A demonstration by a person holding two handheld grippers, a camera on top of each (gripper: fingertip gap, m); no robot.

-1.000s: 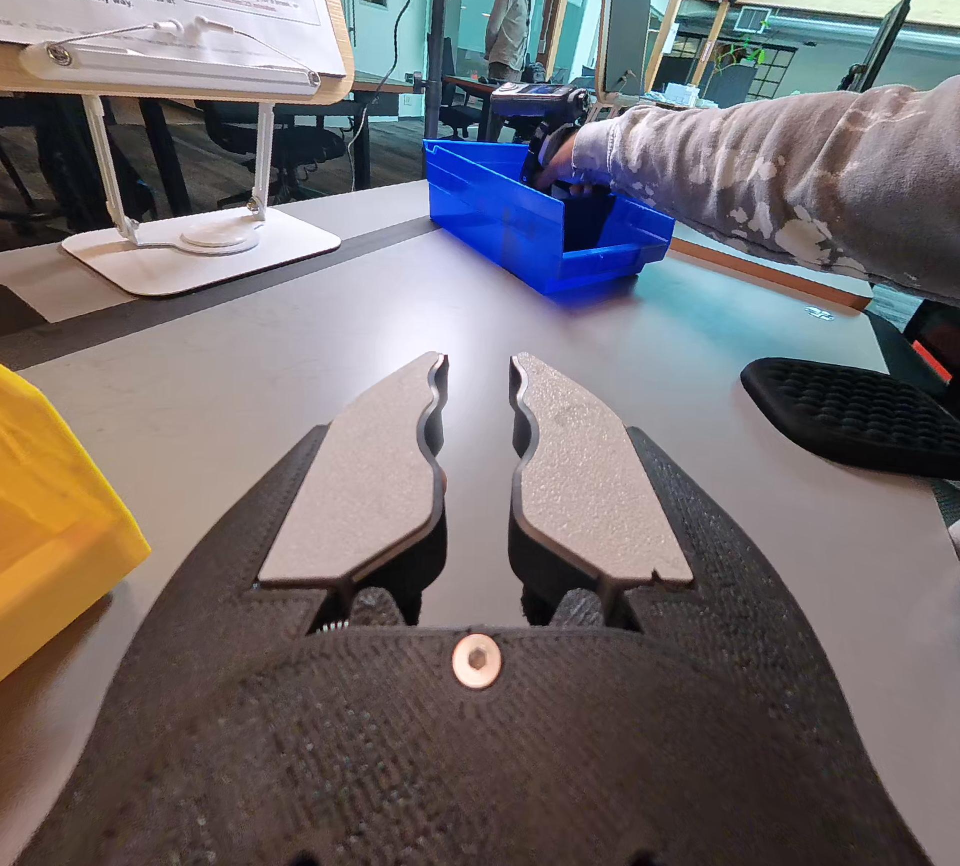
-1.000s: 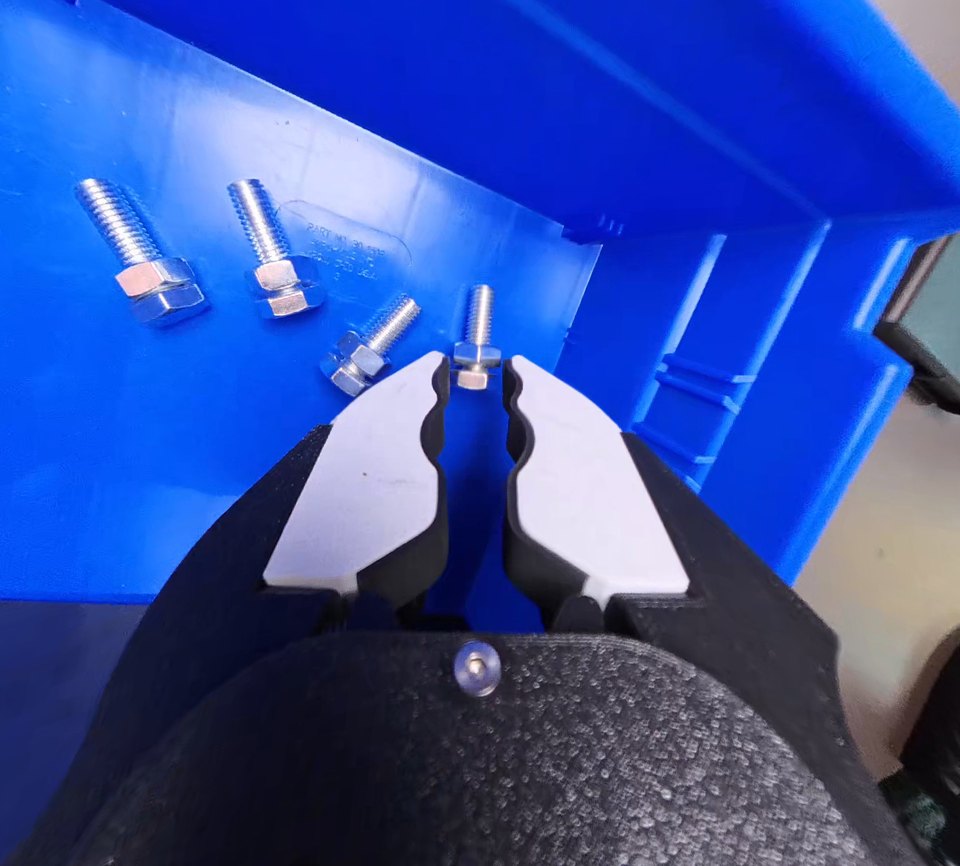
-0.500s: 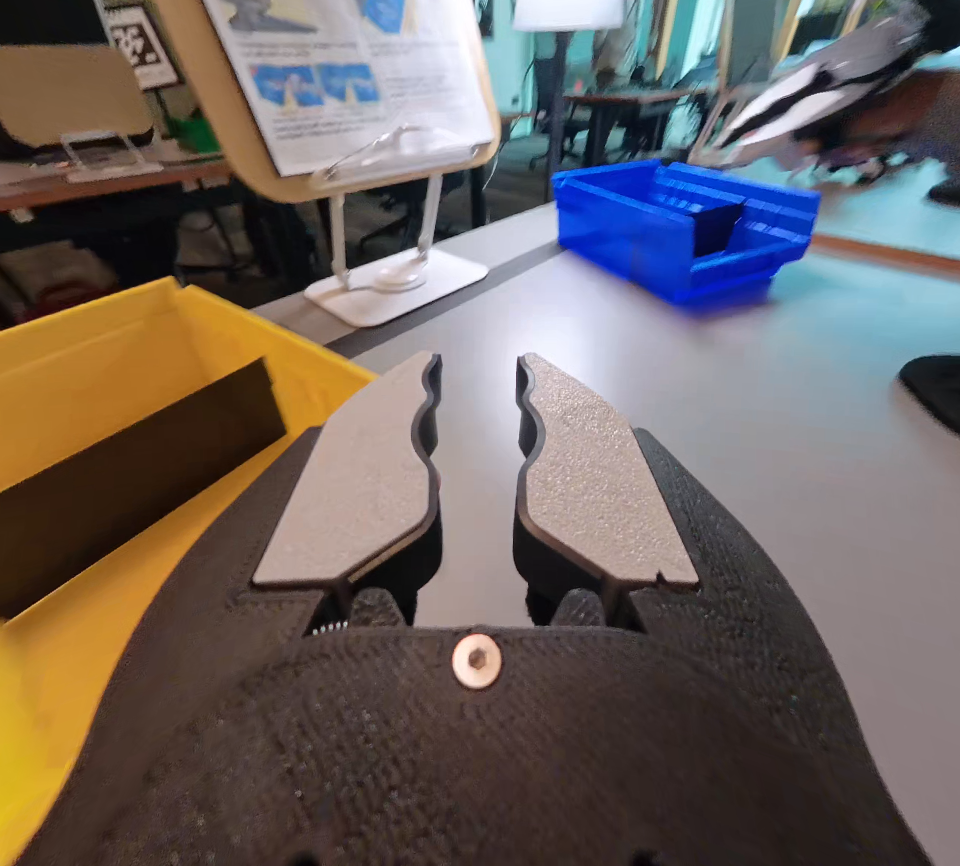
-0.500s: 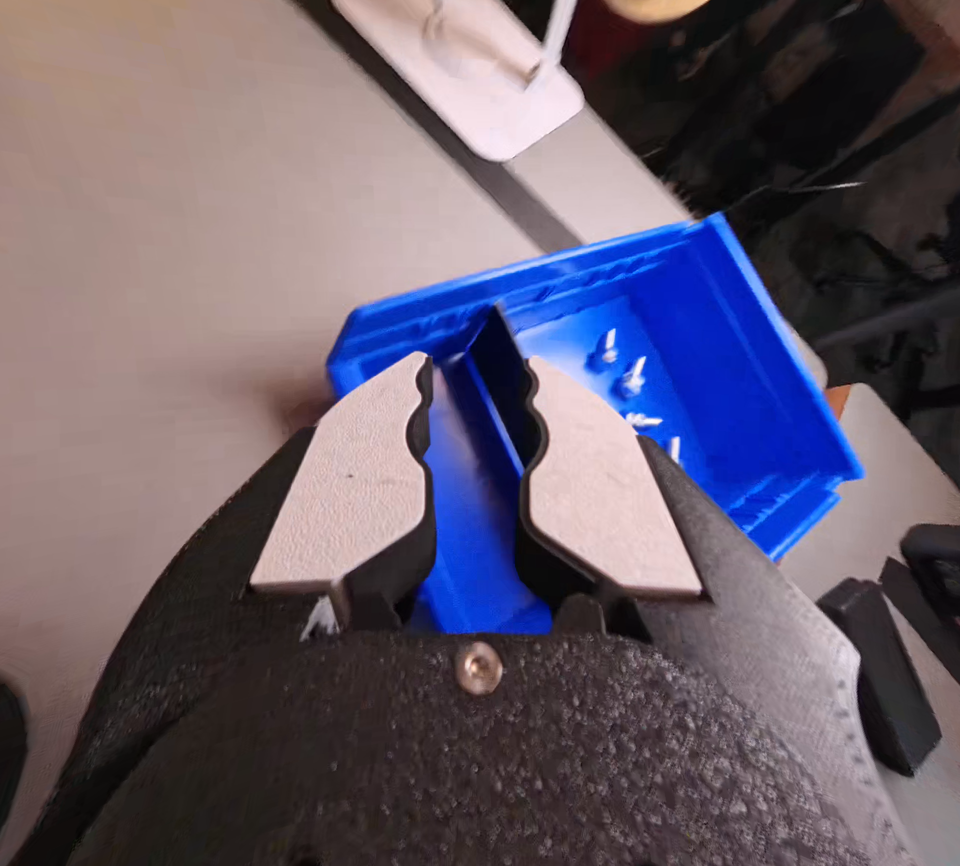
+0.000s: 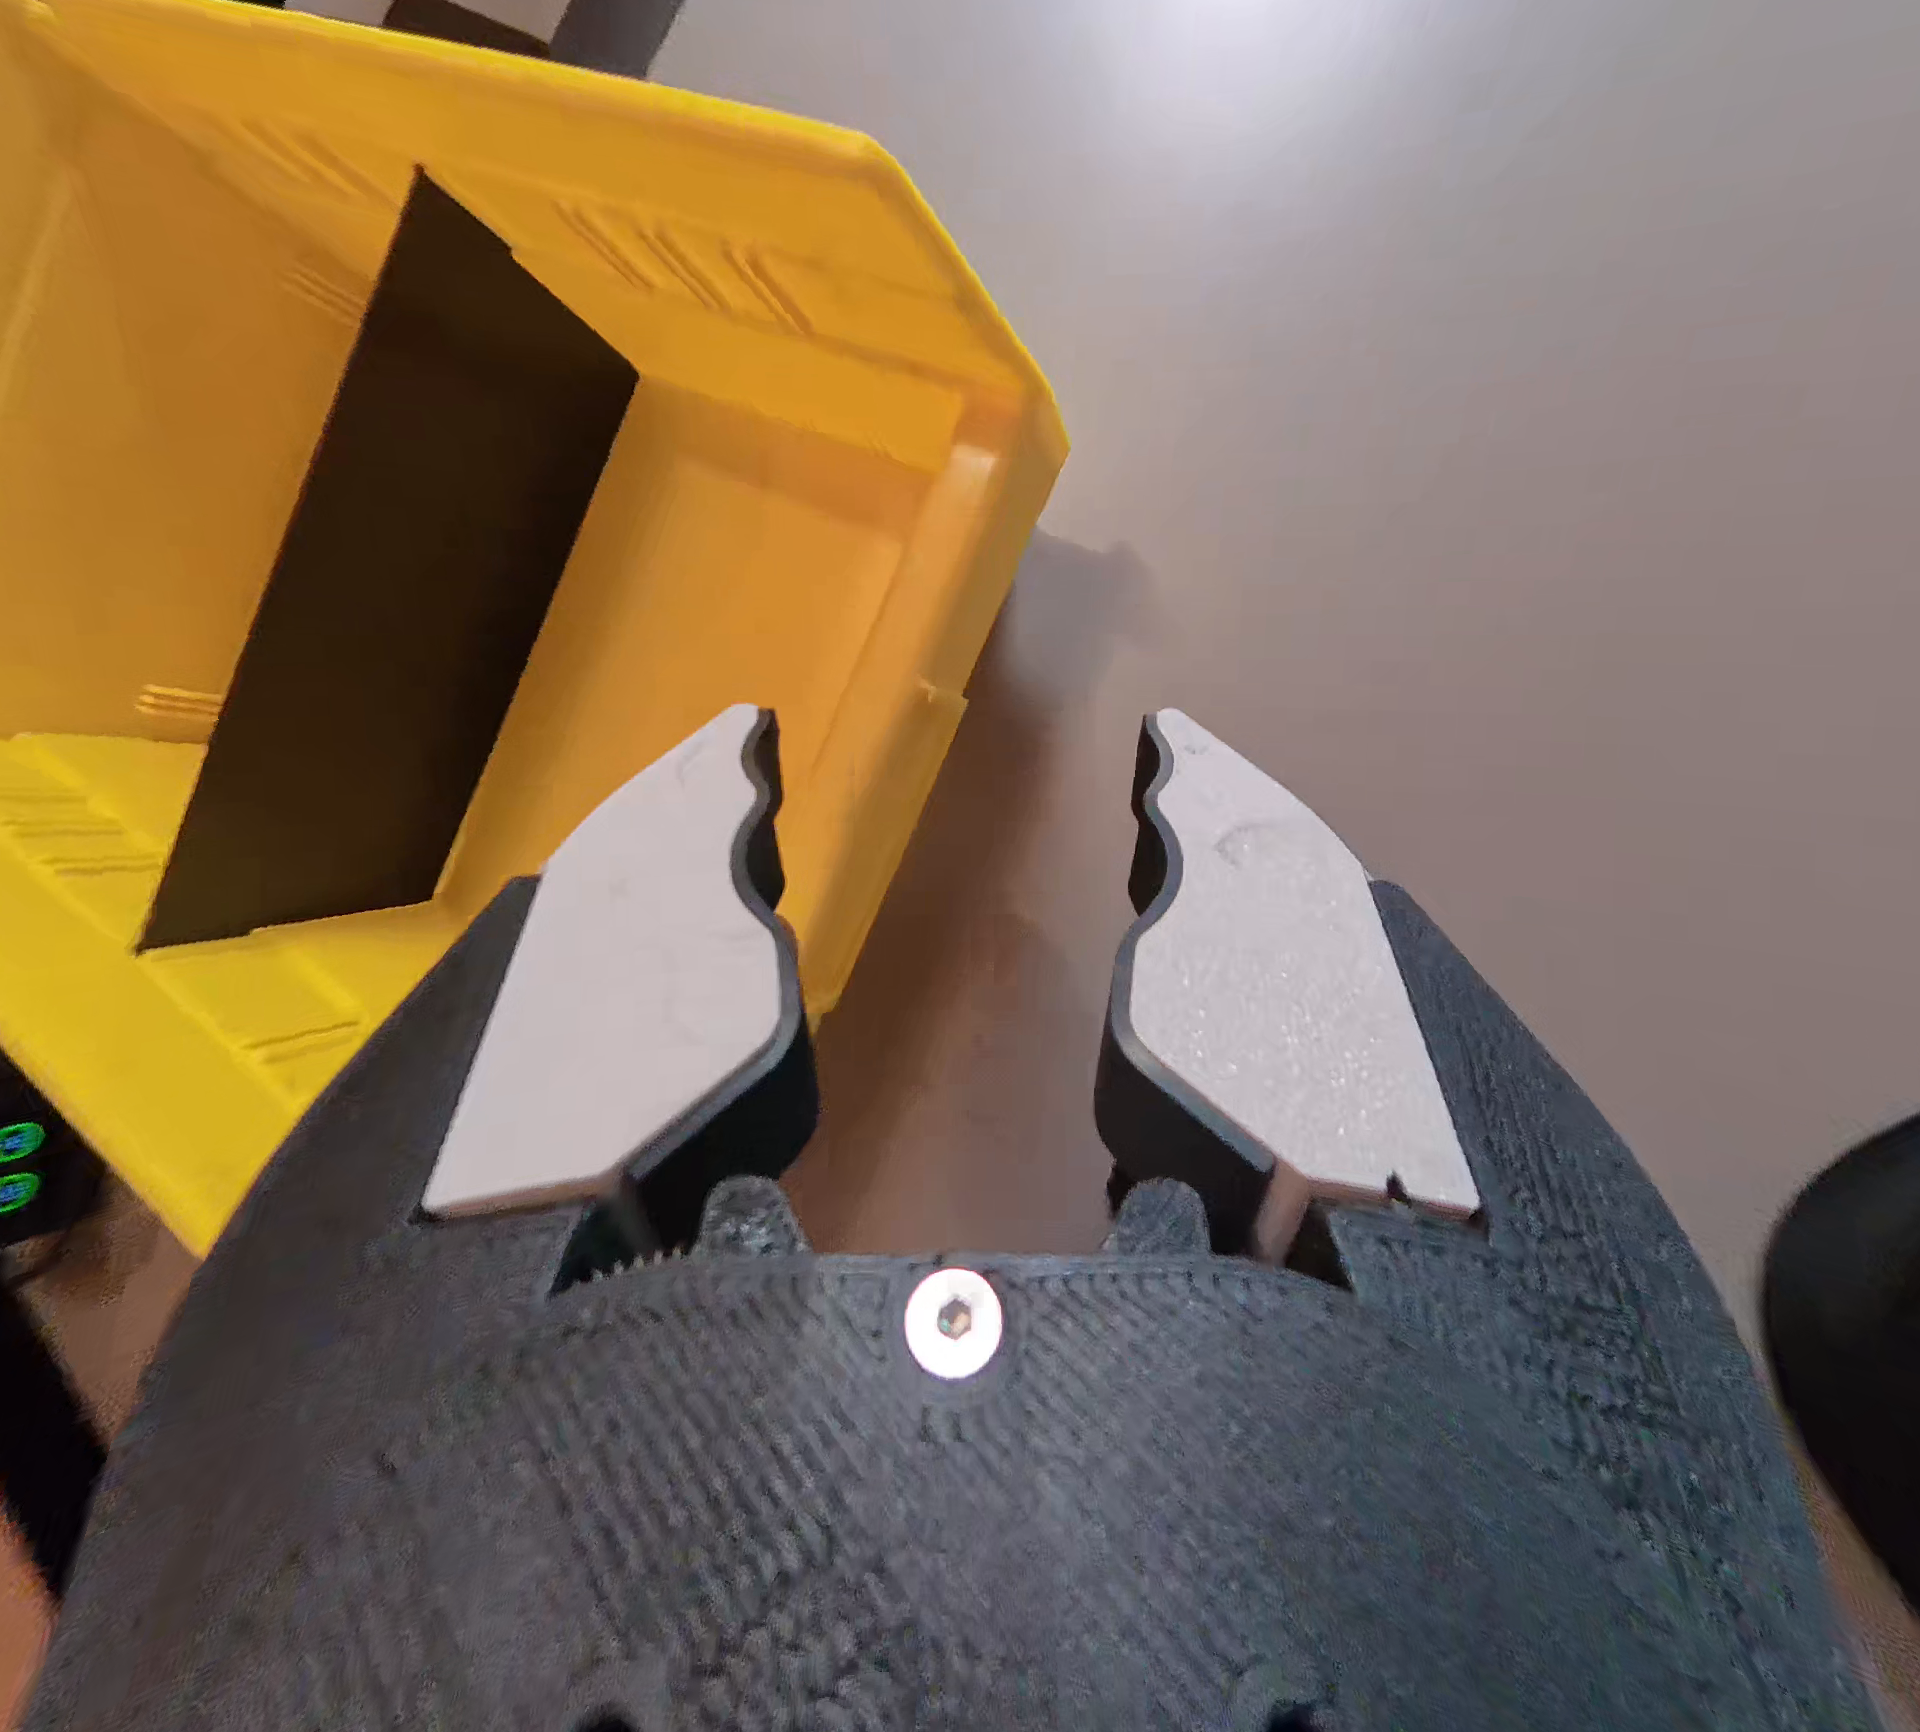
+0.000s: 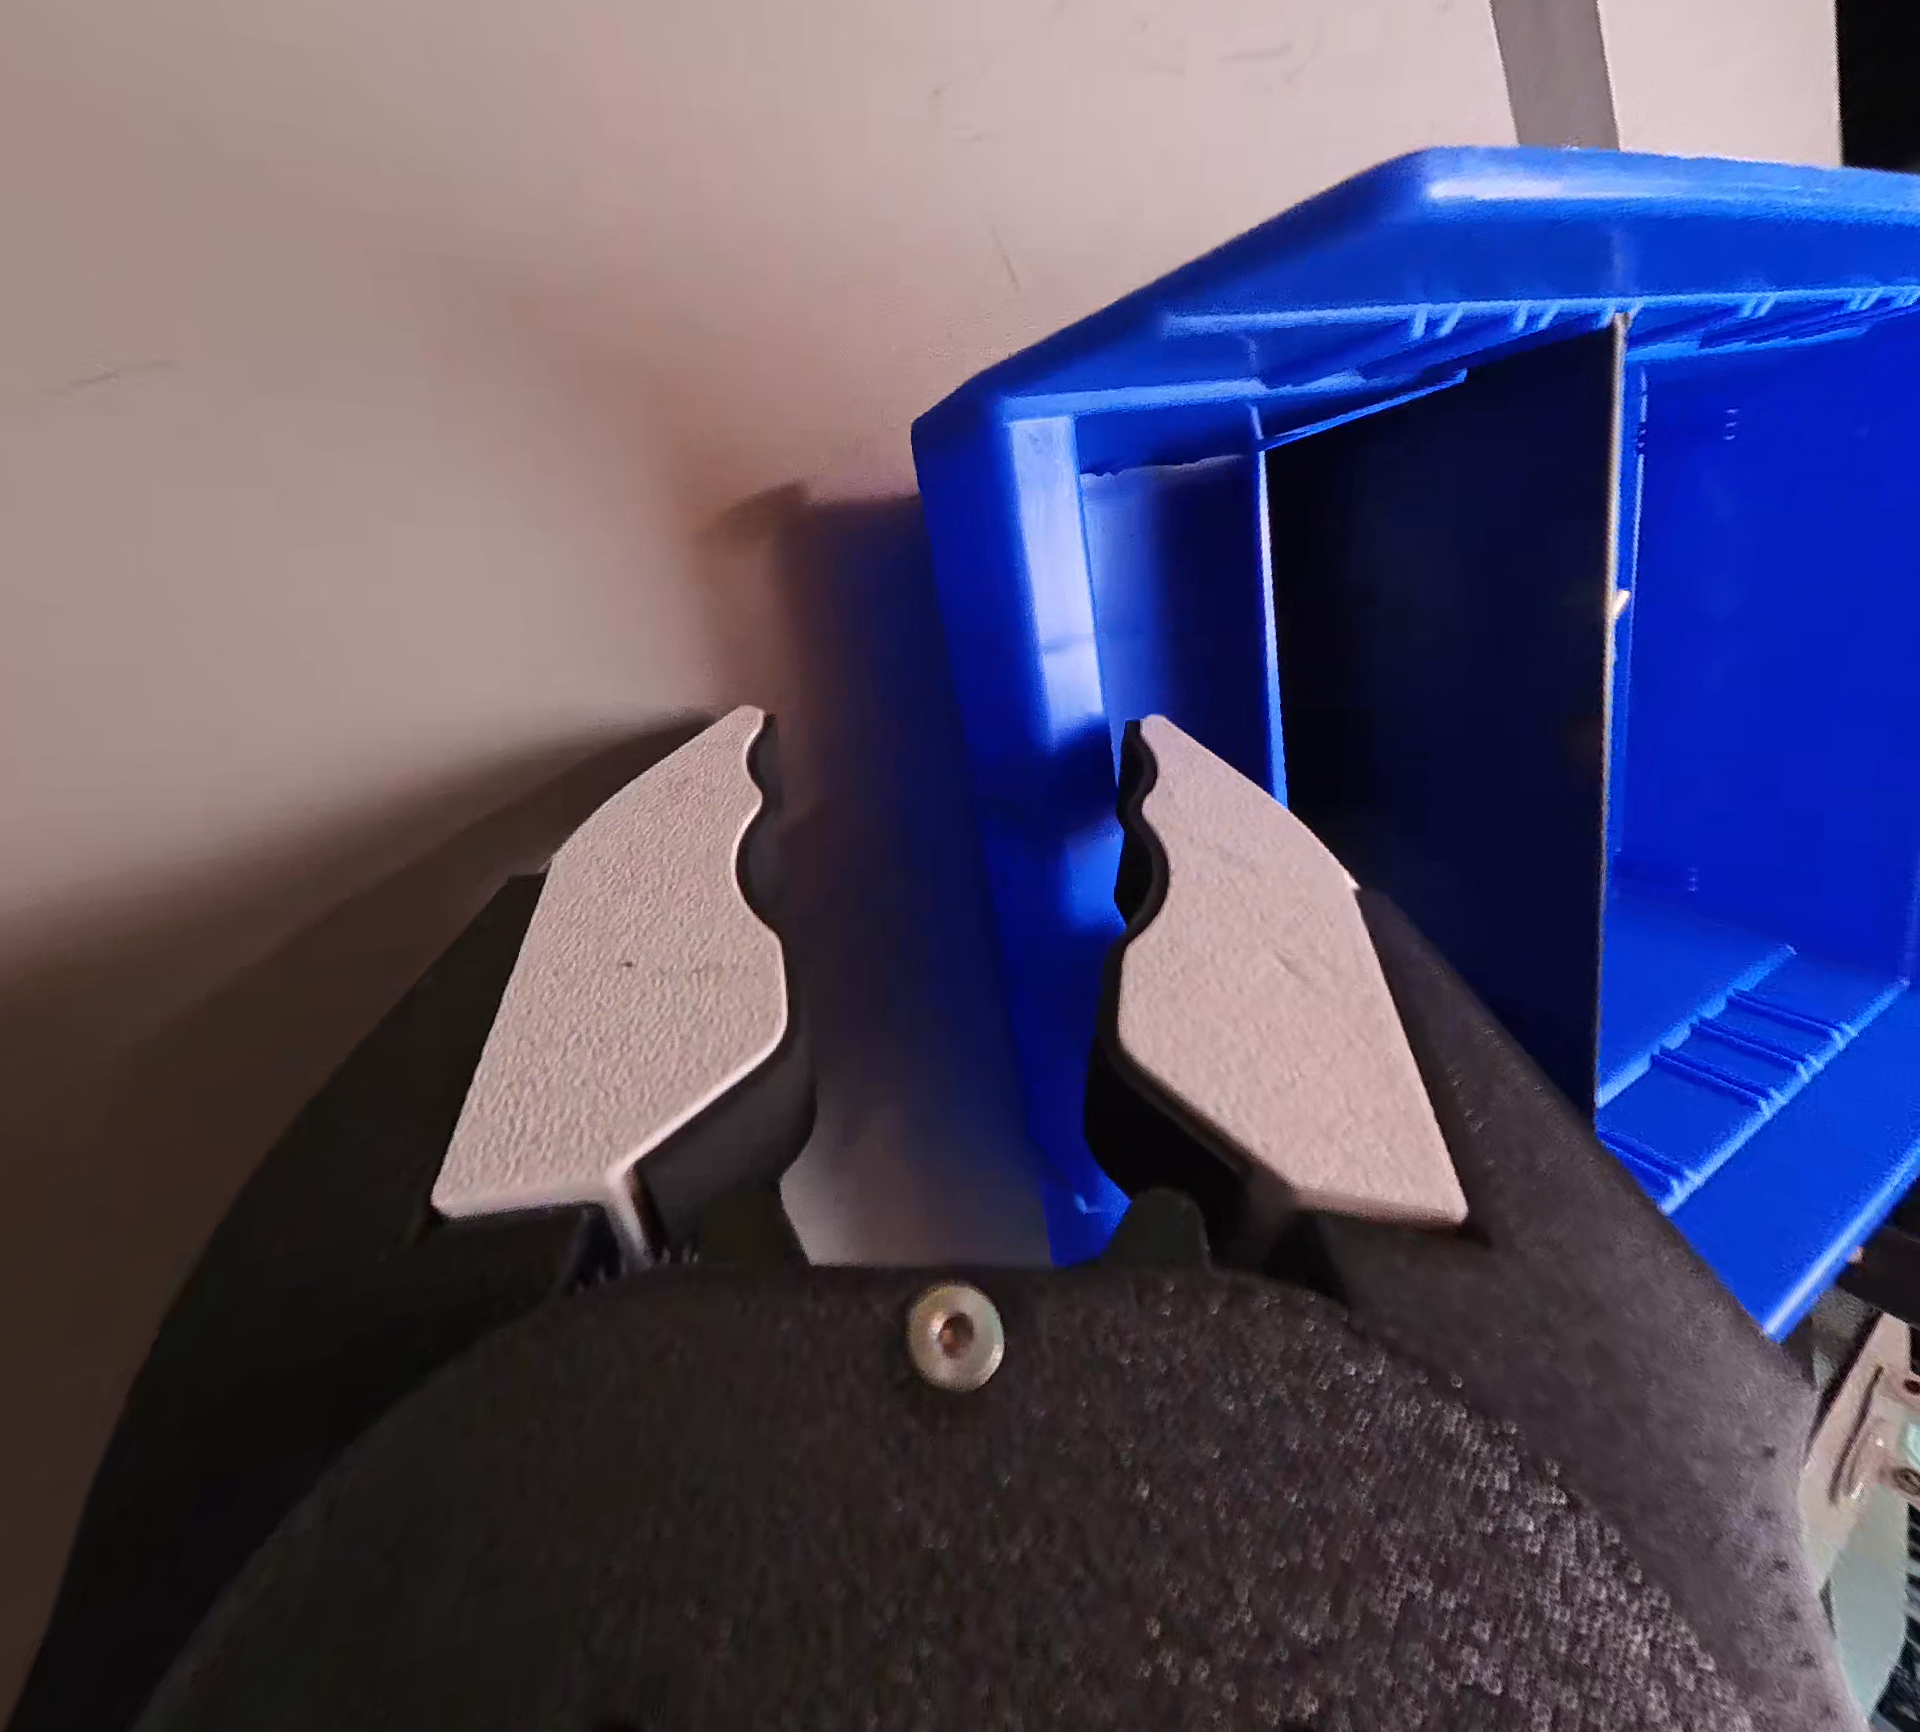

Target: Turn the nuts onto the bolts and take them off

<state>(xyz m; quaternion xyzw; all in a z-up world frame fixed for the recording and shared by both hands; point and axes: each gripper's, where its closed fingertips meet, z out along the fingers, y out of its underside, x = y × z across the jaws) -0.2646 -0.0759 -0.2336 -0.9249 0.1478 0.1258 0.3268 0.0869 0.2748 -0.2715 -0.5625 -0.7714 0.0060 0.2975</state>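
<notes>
**A:** Start close in. Your left gripper now stands wide, nothing between its fingers; a second ago they were nearly together. Your right gripper has spread the same way and also carries nothing.

**B:** So no bolt came out of the bin with the right one?

**A:** None that I can see. A second ago its tips sat right at a small bolt on the blue floor; now you have pulled up and back, and the gap between the fingers shows only table and the near corner of the blue bin. I judge the pick did not happen, so the threading has yet to start.

**B:** And the left?

**A:** You have swung it down over the yellow bin, whose near corner sits just under the left finger. A dark divider stands across it. The table beyond is bare grey.

**B:** Where are the bolts and nuts, then?

**A:** Neither shows in either view now. In the blue bin a dark divider screens the far compartment, and the frame cuts that side off, so you must take it that the bolts lie behind it. The yellow compartments that I can see look empty, but the left part is cropped and blurred. A dark object at the left view's right edge is too blurred to name.
</notes>
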